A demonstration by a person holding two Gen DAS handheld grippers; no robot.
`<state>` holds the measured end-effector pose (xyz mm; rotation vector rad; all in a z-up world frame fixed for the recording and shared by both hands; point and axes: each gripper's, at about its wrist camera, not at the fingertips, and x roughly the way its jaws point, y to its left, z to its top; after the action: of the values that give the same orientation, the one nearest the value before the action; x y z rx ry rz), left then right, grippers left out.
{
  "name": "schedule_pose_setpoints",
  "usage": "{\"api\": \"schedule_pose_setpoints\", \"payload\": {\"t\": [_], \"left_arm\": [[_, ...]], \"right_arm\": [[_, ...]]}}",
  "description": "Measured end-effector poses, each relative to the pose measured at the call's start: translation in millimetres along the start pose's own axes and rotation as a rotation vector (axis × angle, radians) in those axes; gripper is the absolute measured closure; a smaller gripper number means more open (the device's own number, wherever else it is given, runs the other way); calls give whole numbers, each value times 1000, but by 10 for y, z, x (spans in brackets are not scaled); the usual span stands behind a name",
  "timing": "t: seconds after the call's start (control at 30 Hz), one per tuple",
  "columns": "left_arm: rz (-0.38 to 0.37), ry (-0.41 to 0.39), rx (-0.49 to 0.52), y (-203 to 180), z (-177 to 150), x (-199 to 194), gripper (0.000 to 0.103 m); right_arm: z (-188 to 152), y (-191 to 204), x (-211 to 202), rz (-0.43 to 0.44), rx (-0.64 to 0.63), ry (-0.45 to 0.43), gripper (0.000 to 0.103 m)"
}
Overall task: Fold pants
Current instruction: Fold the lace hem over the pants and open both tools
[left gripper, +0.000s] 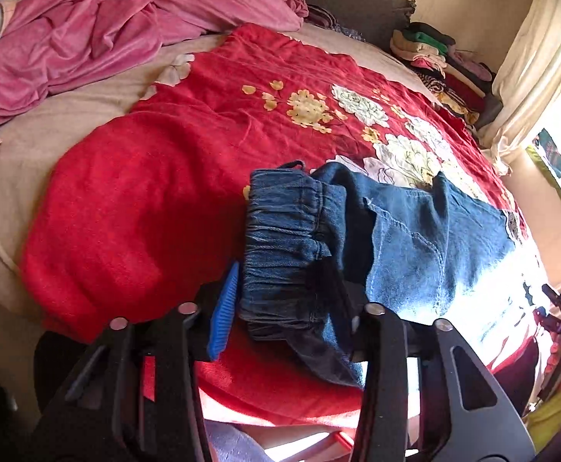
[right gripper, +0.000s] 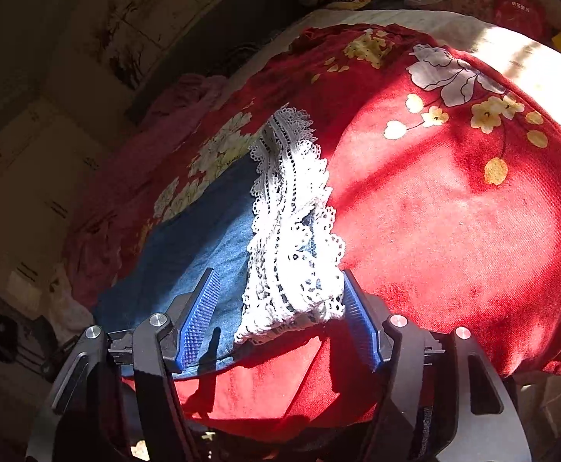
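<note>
While the jeans [left gripper: 415, 238] lie along the near edge of the bed, on the red flowered blanket [left gripper: 145, 192], each tool has one end of them. The left gripper [left gripper: 284, 269] has the gathered elastic waistband [left gripper: 280, 223] bunched between its fingers. The one blue pad [left gripper: 224, 308] that shows sits against the band's edge, and the other finger is hidden under denim that drapes over it. This reads as a pinch, and the band seems to hang slightly clear of the blanket.

The right gripper [right gripper: 280, 275] stands spread over the other end. The white lace hem [right gripper: 292, 231] lies between its pads, the right one at the lace's edge and the left one over plain denim beside it. Neither pad presses.

The step looks like bringing hem and waistband together for a crosswise fold. To do it well, the right tool should bite both layers of the leg just behind the lace, not the lace alone, which is loose and would stretch or slip. The left should keep hold so the waistband stays flat and does not crumple. The hem should be lifted only high enough to clear the cloth, carried straight along the legs and laid edge to edge. The blanket is soft and may drag, so the denim needs smoothing before release.
</note>
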<state>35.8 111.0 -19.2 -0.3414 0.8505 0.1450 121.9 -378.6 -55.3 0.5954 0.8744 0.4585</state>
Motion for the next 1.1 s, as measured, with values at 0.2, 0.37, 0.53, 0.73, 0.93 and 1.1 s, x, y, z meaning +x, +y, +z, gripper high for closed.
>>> {"api": "schedule_pose_setpoints", "payload": {"t": [0.2,0.37,0.53,0.73,0.93,1.1], "left_arm": [[56,-14,20,6,5,20,74],[76,-10,13,58,-13,46,74],[84,-9,7,82,-37,93,73],[52,-2,-27,112,-36,16,72],[41,-80,3,59,60,-379,72],[36,-120,30,-41,128,-553,63]], "right_arm": [[-14,157,-108,-22,-69,-25,78],[-92,408,-44,-315,-316,42,78],[-213,365,99,-407,-357,60,76],[-187,327,-22,-389,-309,58,60],[-158,343,-355,-409,-268,-4,42],[-131,461,-585,-417,-285,-64,39]]}}
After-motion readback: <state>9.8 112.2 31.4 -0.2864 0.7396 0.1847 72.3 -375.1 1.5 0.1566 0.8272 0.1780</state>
